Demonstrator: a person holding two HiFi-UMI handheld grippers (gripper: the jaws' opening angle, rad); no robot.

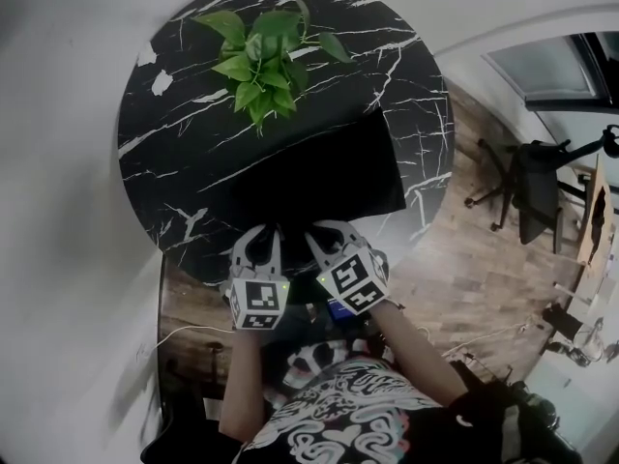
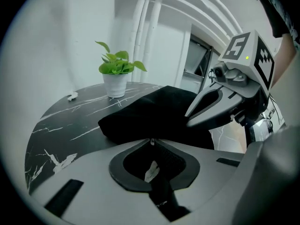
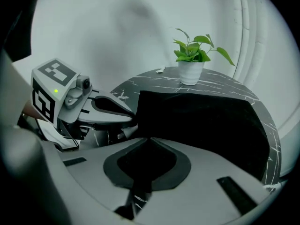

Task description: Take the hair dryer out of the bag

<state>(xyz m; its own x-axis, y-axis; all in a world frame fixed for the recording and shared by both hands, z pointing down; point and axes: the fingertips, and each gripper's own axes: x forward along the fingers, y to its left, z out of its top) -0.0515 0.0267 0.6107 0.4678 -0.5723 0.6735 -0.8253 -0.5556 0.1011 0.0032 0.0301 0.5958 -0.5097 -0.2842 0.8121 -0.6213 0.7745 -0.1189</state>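
A black bag (image 1: 319, 177) lies flat on the round black marble table (image 1: 174, 162), toward its near right side. No hair dryer shows; the bag's inside is hidden. My left gripper (image 1: 261, 230) and right gripper (image 1: 317, 230) sit side by side at the table's near edge, tips pointing at the bag's near edge. In the left gripper view the left gripper (image 2: 151, 140) is shut just short of the bag (image 2: 150, 114), nothing visibly between its tips. The right gripper (image 3: 149, 138) is shut in front of the bag (image 3: 201, 121) too.
A potted green plant (image 1: 261, 51) stands at the table's far side, behind the bag. An office chair (image 1: 537, 191) stands on the wooden floor (image 1: 474, 259) to the right. A white cable (image 1: 184, 332) runs along the floor at the left.
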